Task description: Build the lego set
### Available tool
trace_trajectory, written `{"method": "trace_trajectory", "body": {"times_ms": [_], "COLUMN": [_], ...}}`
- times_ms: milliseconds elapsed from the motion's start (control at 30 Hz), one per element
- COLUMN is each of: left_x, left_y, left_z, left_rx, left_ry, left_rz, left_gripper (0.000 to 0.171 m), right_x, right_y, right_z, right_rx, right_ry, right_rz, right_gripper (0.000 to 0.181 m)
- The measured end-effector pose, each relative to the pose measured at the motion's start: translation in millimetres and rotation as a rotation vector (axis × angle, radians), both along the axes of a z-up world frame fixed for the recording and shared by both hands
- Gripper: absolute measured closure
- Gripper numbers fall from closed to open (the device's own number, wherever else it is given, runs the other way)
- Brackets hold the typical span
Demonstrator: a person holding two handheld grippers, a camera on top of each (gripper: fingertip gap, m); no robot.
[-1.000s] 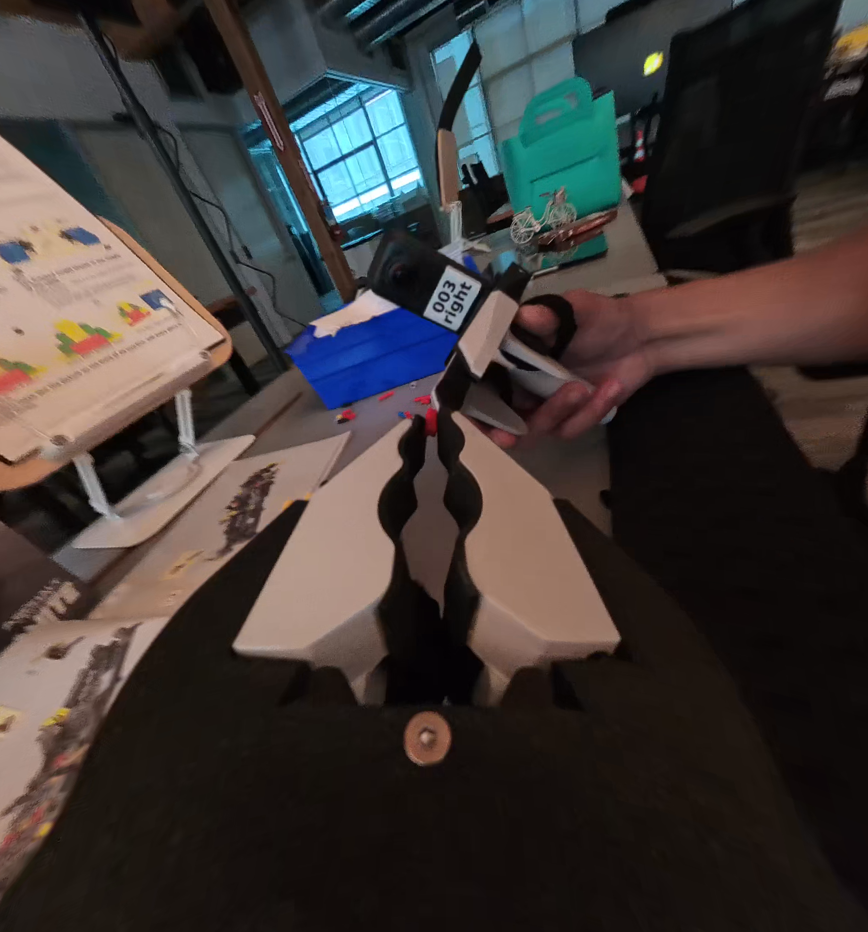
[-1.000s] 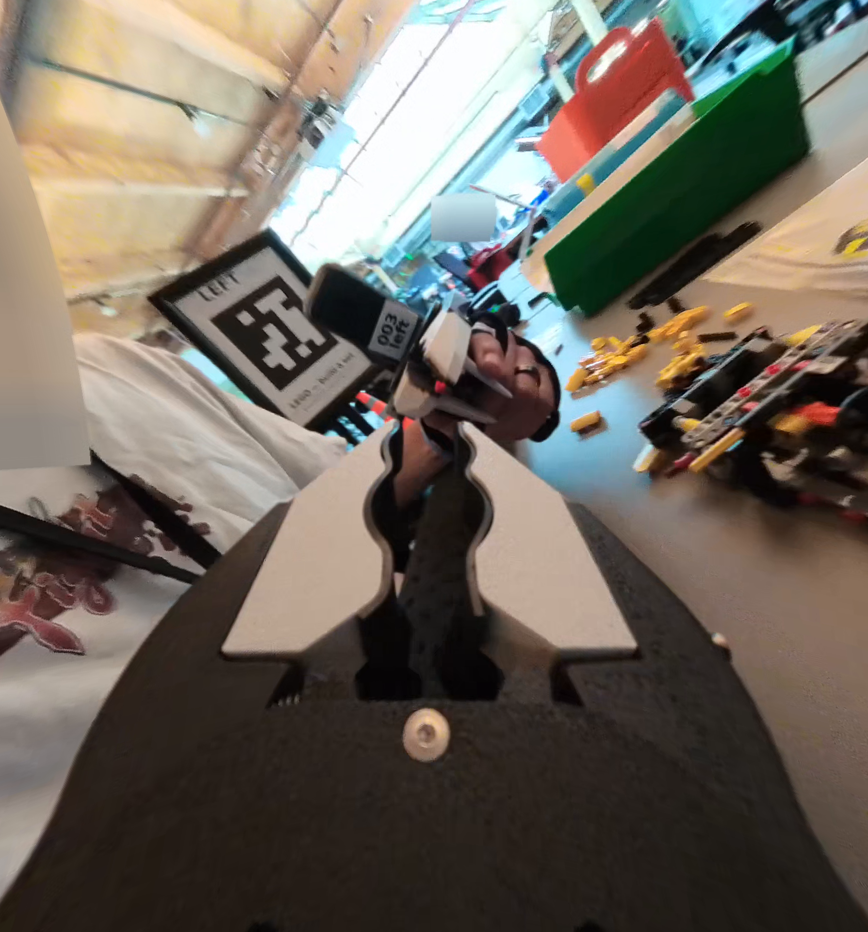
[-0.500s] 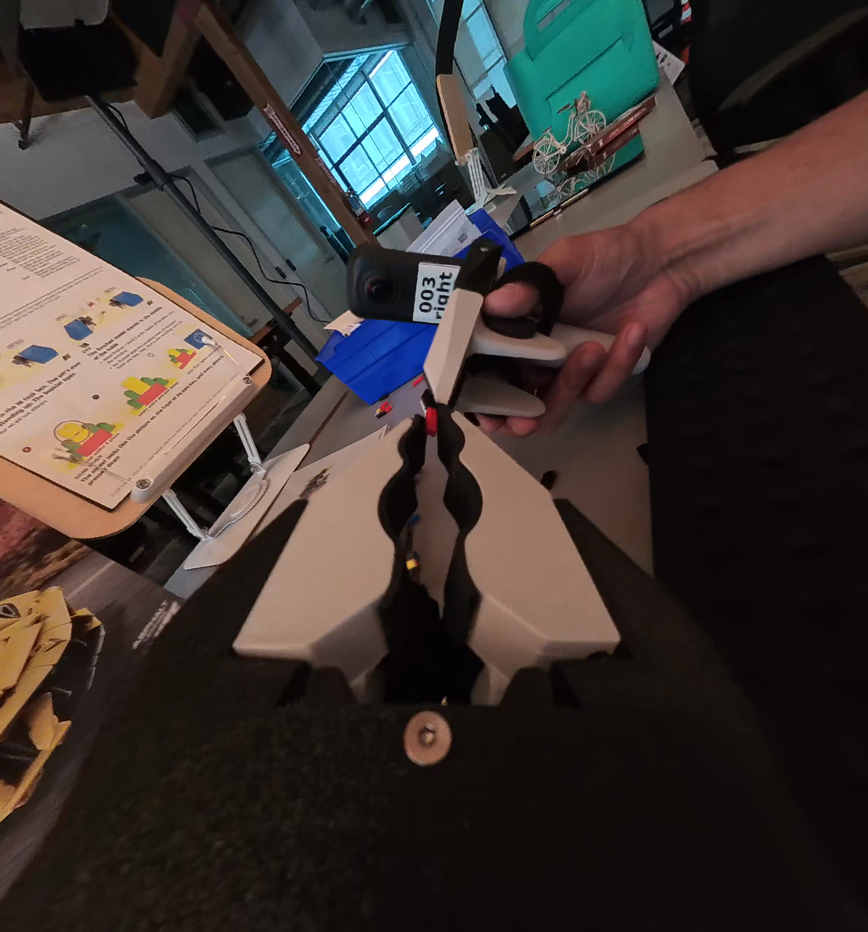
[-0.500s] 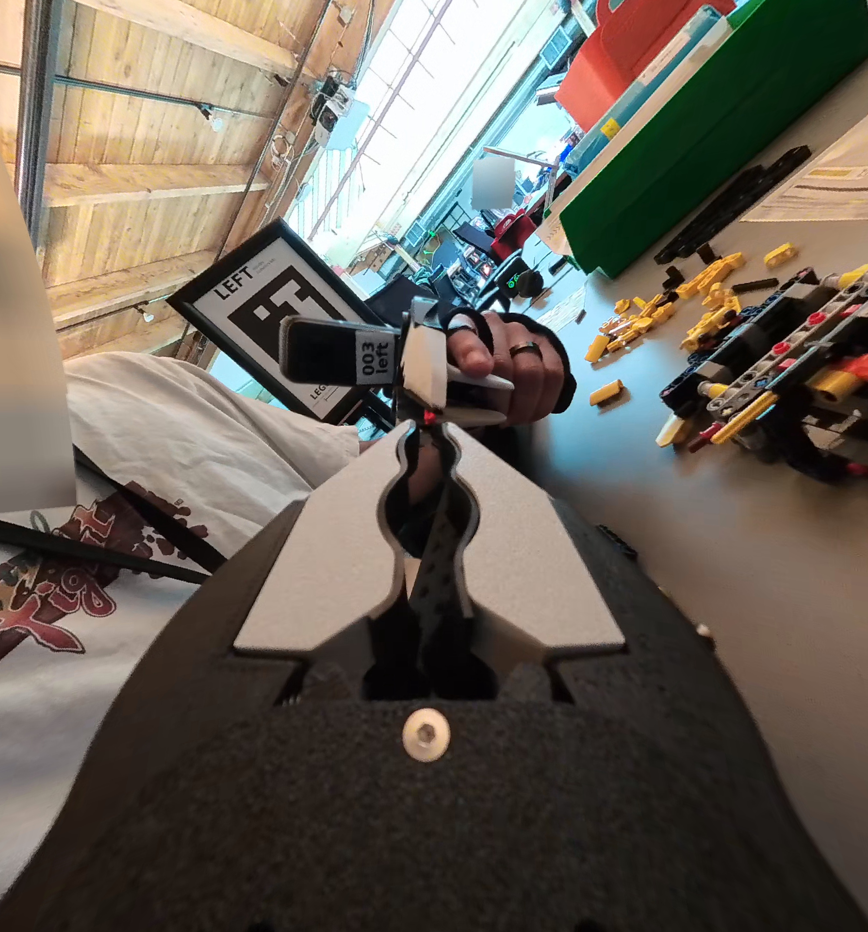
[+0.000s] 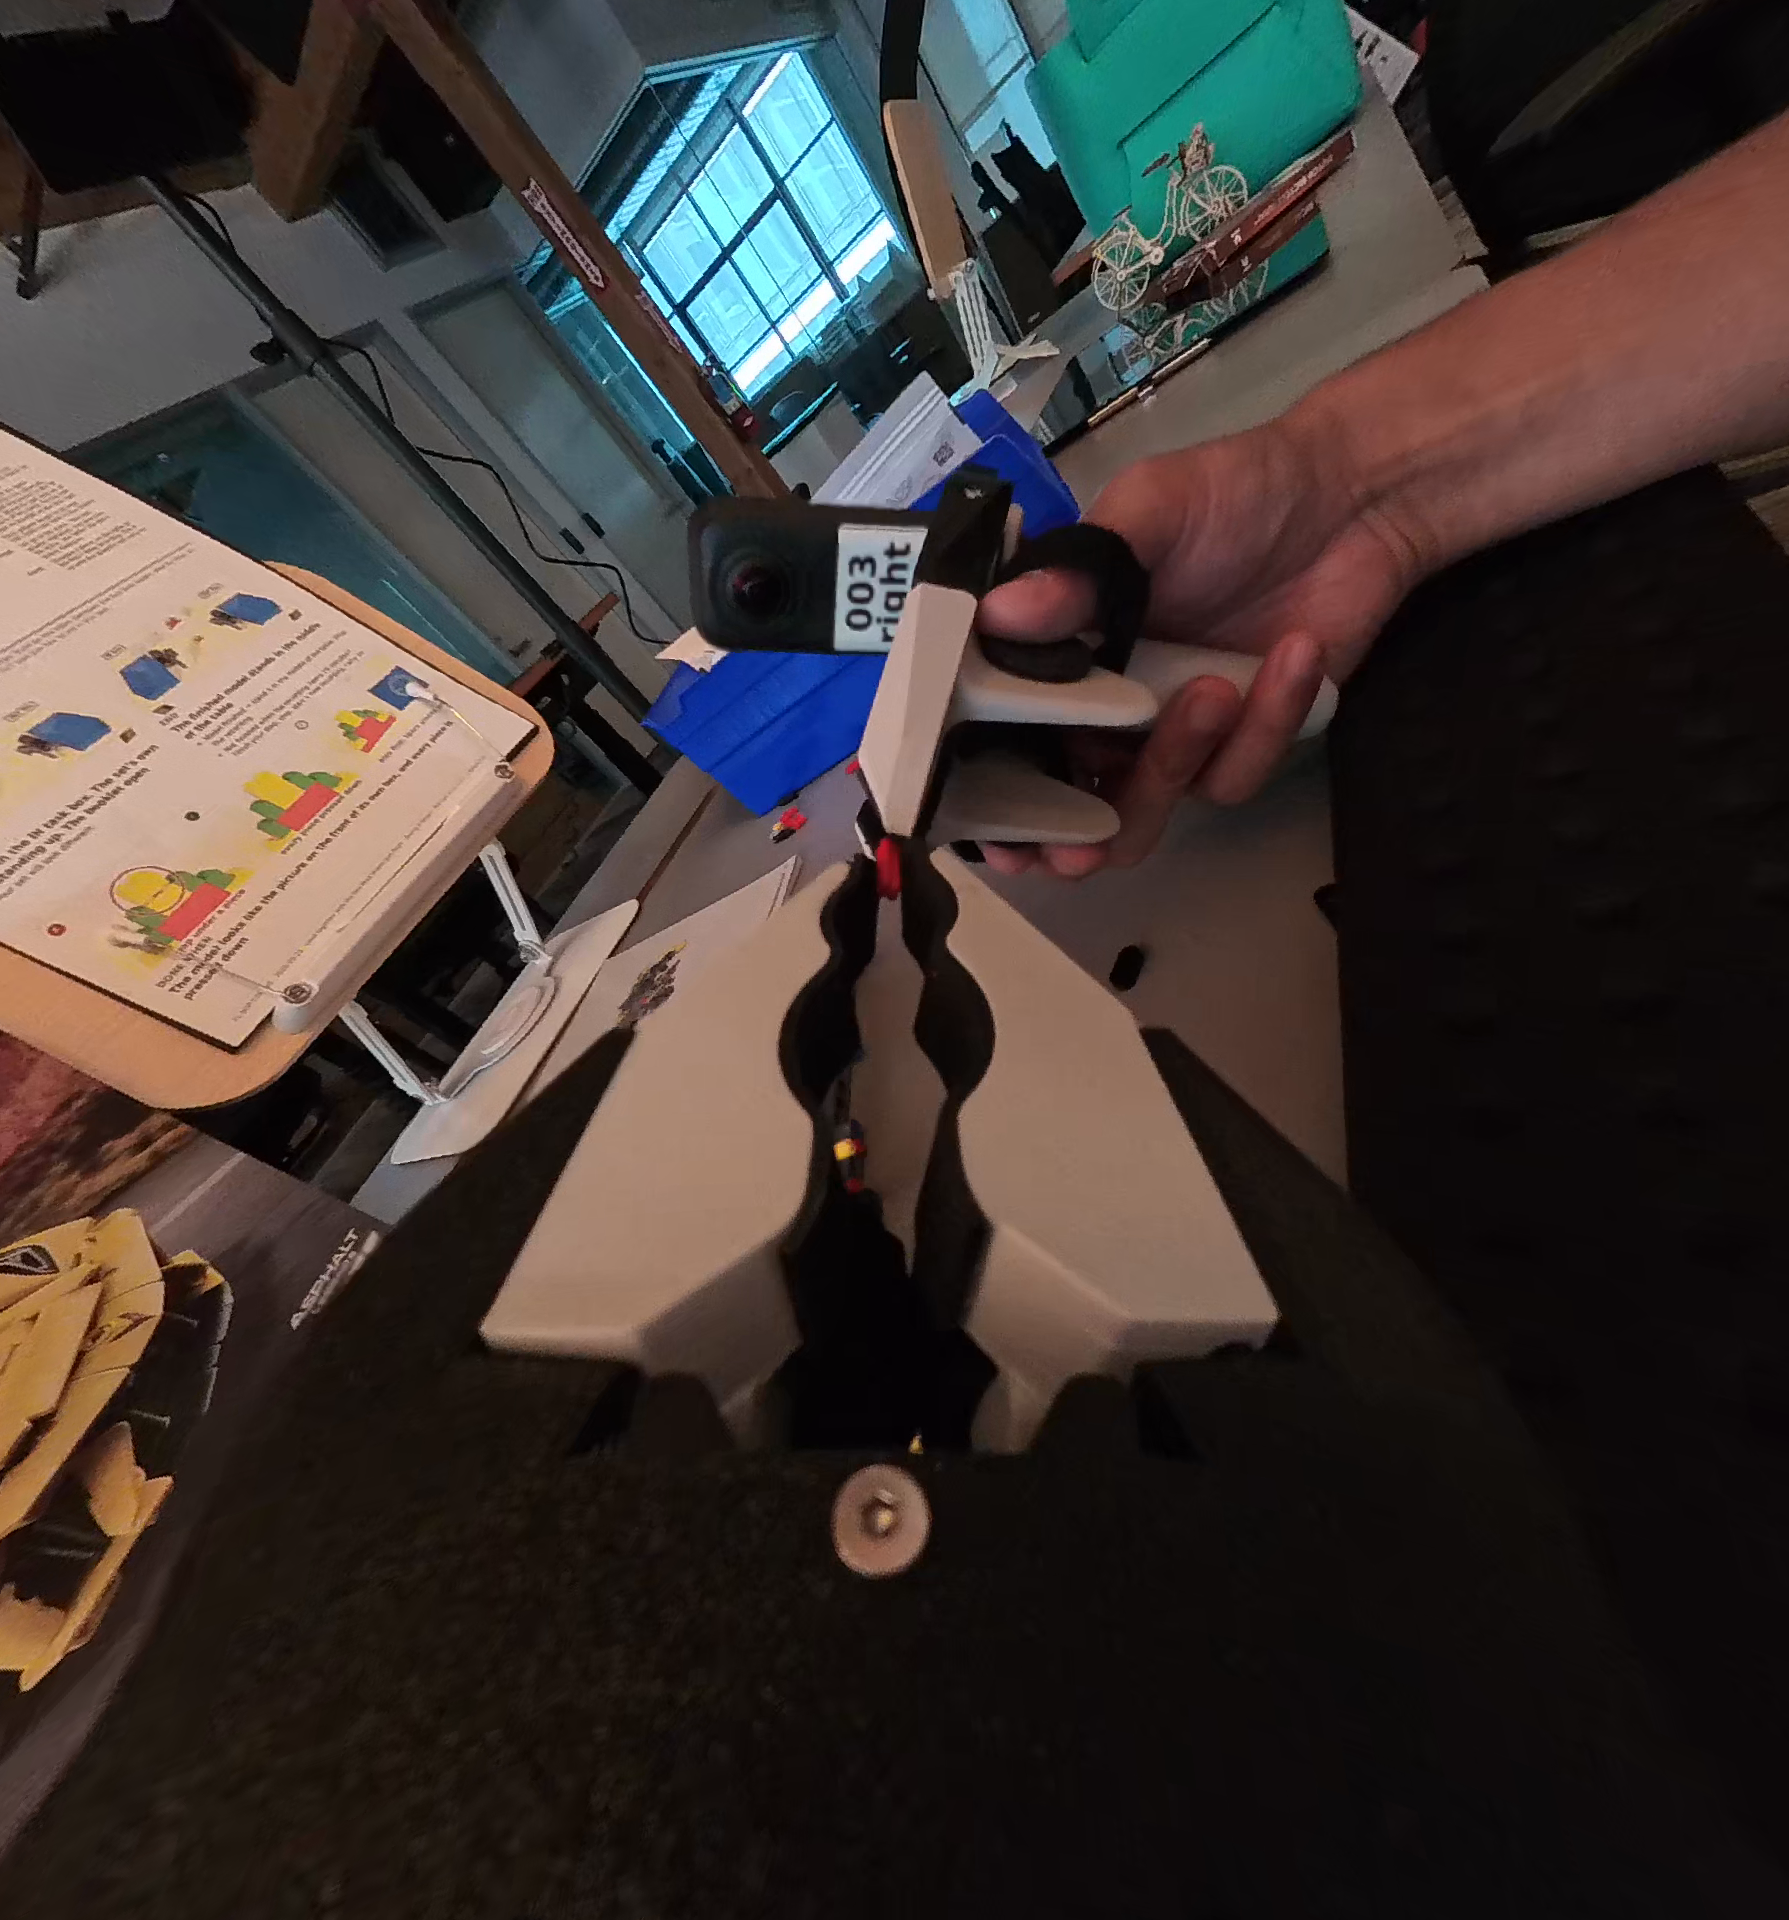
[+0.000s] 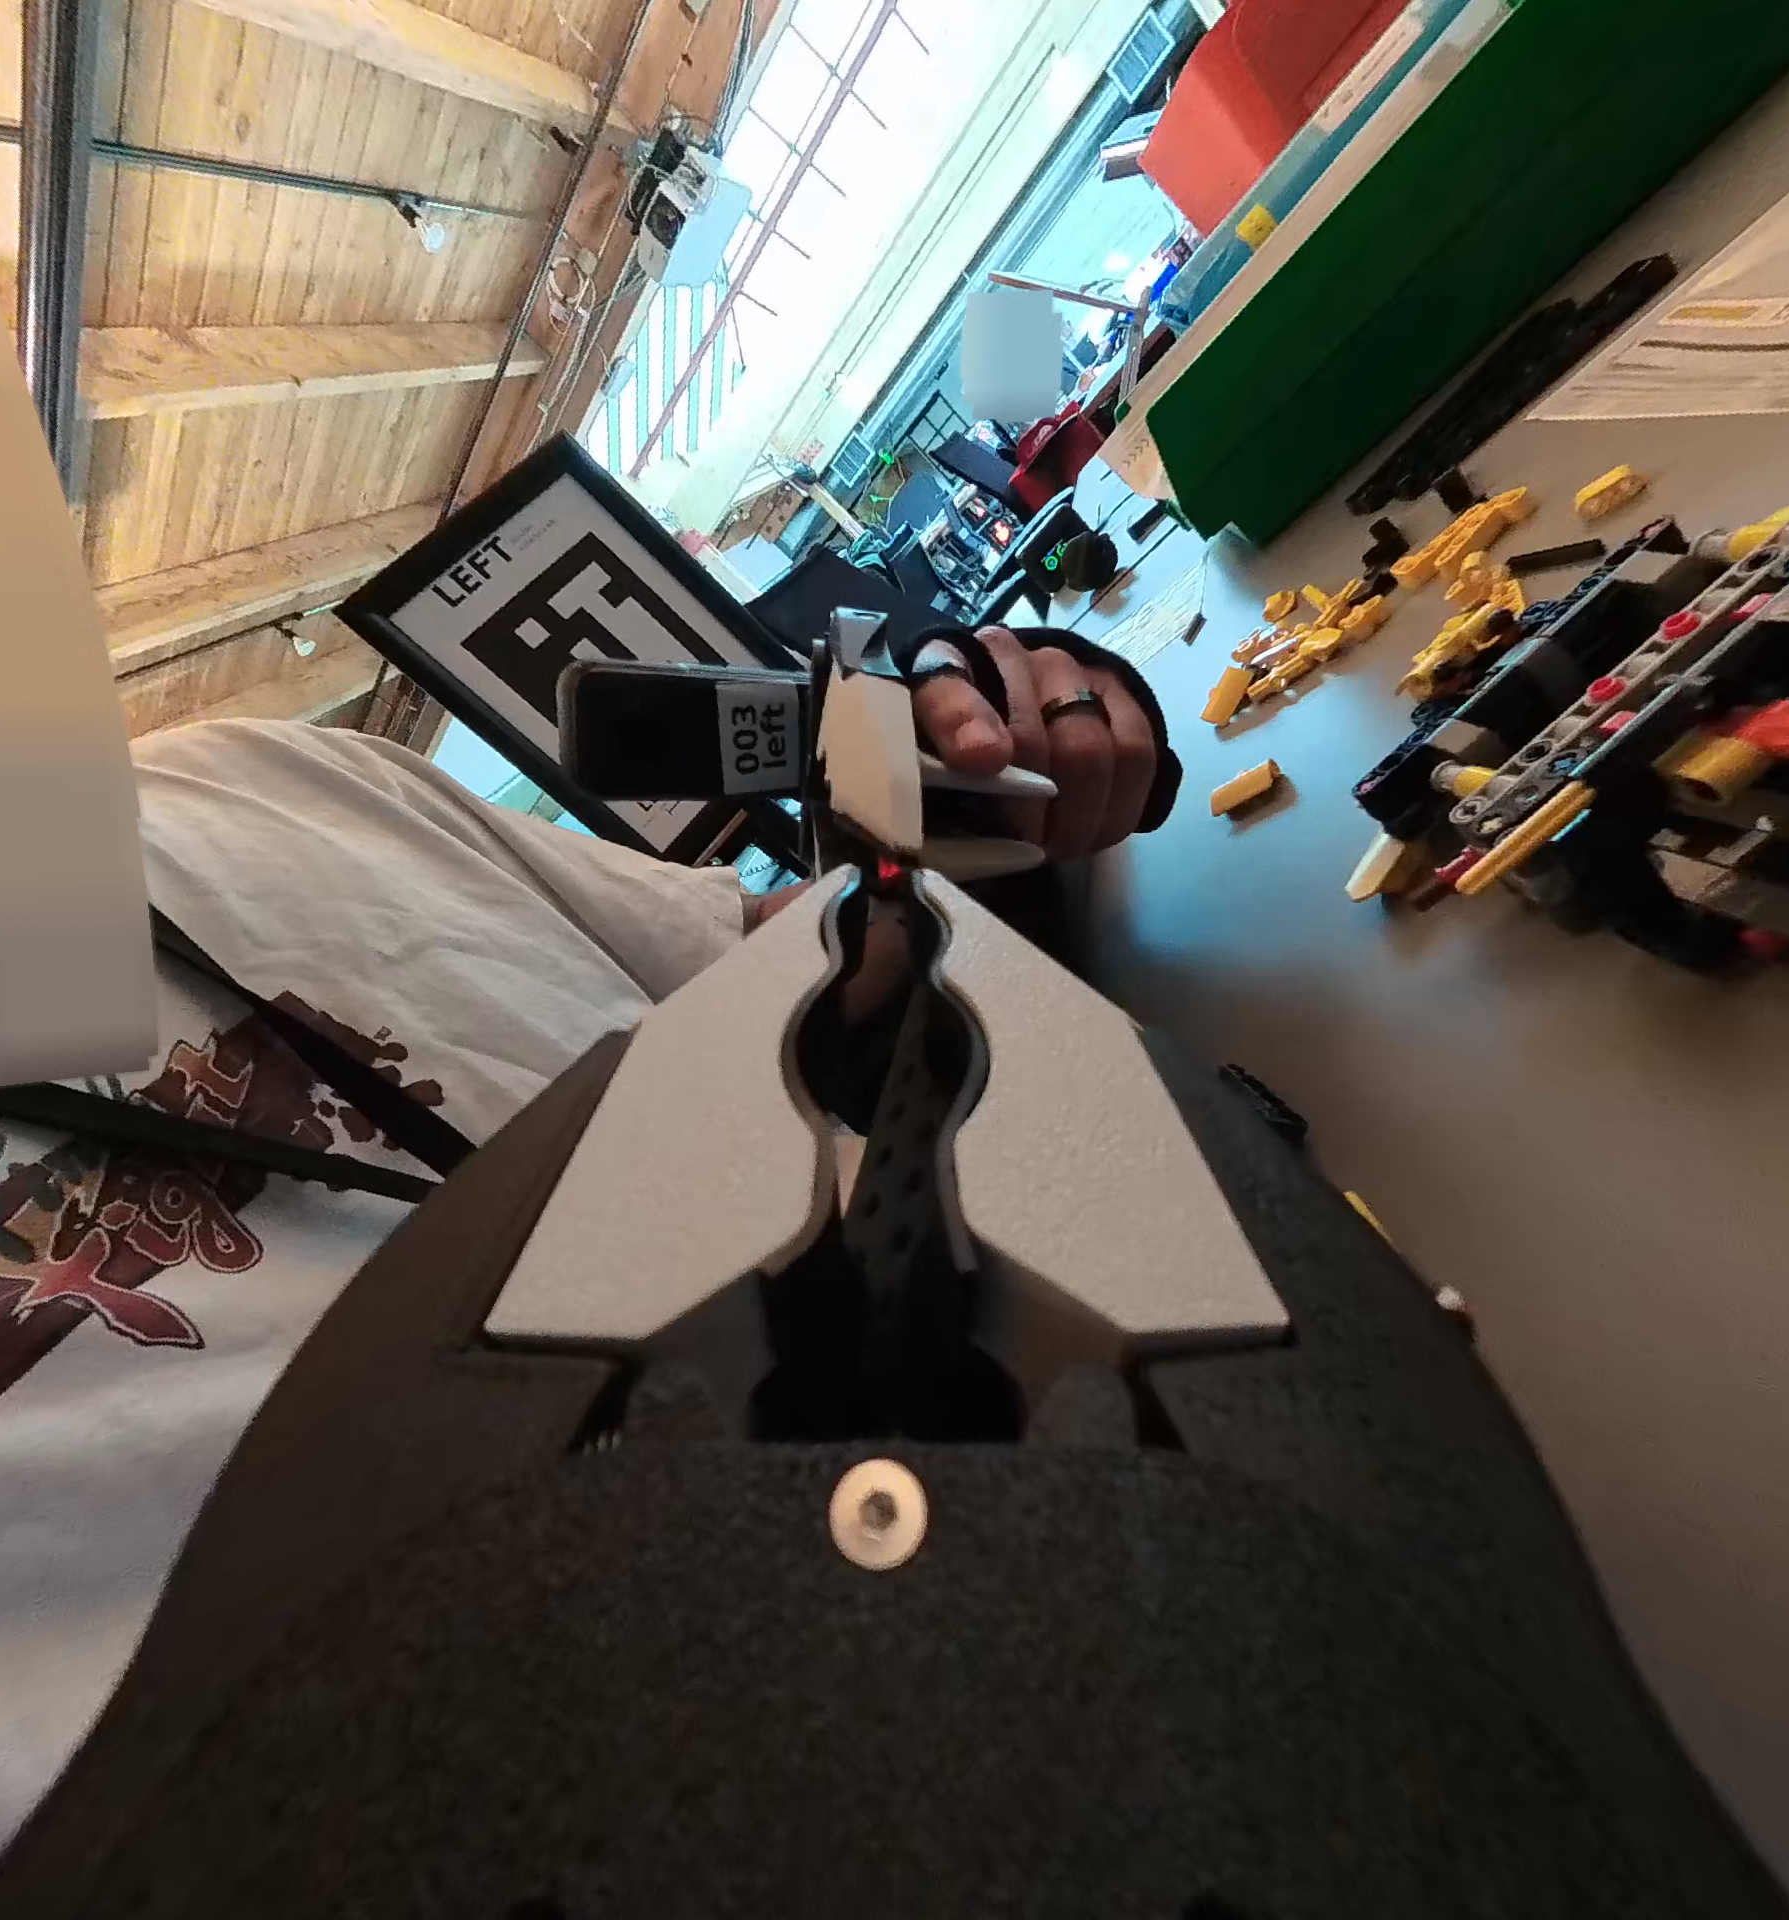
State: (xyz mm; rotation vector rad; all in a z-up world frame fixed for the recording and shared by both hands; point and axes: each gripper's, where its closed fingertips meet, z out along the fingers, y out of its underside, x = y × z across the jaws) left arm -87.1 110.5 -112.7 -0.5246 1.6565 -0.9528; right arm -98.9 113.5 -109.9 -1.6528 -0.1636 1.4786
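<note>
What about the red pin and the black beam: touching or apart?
Touching: right wrist view shows the red pin seated in the black beam tip, no gap.

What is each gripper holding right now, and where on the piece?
The right gripper clamps a long black holed beam lengthwise. The left gripper pinches a small red piece at its fingertips, meeting the beam's tip.

Between the tools: no room at all, left tool point(image 5: 888, 883) and right tool point(image 6: 885, 883) sit tip to tip around a small red piece point(image 5: 886, 865)
Right side: bare counter point(image 6: 1492, 1091) beside the tool is passable
Further right: half-built model point(image 6: 1638, 790) and loose yellow pieces point(image 6: 1389, 603) clutter the way
Far edge: green bin point(image 6: 1441, 301) walls it off
Left side: instruction stand point(image 5: 215, 727) overhangs – tight underneath
</note>
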Motion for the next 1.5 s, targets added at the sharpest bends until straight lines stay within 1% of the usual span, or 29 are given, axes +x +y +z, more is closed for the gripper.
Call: {"method": "trace_trajectory", "body": {"times_ms": [167,300,500,867,1000,1033,1067,1100,1167,1233,1267,1333,1400,1500], "left_x": [-1,-1,-1,-5,-6,-5,-4,-3,-3,-1,1,3,4,6], "left_y": [-2,-3,-3,-9,-8,-2,5,12,20,24,26,27,25,26], "left_z": [2,1,-1,3,3,5,6,7,9,7,4,3,-2,-12], "left_rx": [0.001,0.012,0.031,-0.036,-0.087,-0.115,-0.147,-0.192,-0.298,-0.370,-0.383,-0.375,-0.369,-0.331], "left_ry": [-0.012,-0.011,-0.007,0.017,0.057,0.057,0.065,0.081,0.115,0.154,0.172,0.175,0.198,0.230], "left_rz": [-0.007,-0.007,-0.001,-0.042,-0.054,-0.030,-0.006,0.008,0.015,0.016,0.026,0.040,0.040,0.068], "left_gripper": [0.170,0.170,0.170,0.170,0.170,0.170,0.170,0.170,0.170,0.170,0.170,0.170,0.170,0.170], "right_x": [-1,0,0,-2,-3,0,6,12,24,33,39,54,63,67], "right_y": [-2,-2,-2,-8,-8,-8,-11,-14,-29,-48,-55,-60,-56,-49], "right_z": [2,2,-1,2,3,4,4,-1,-22,-42,-52,-69,-83,-103], "right_rx": [0.012,-0.019,-0.027,-0.030,-0.017,0.004,0.033,0.059,0.085,0.063,0.044,0.028,0.036,-0.060], "right_ry": [0.012,0.061,0.039,0.069,0.061,0.033,-0.031,-0.156,-0.503,-0.796,-0.908,-1.095,-1.172,-1.157], "right_rz": [0.008,0.026,0.022,0.068,0.064,0.047,0.017,-0.027,-0.066,-0.030,-0.002,0.028,0.033,0.044], "right_gripper": [0.175,0.176,0.178,0.179,0.178,0.176,0.176,0.176,0.173,0.173,0.173,0.172,0.171,0.165]}}
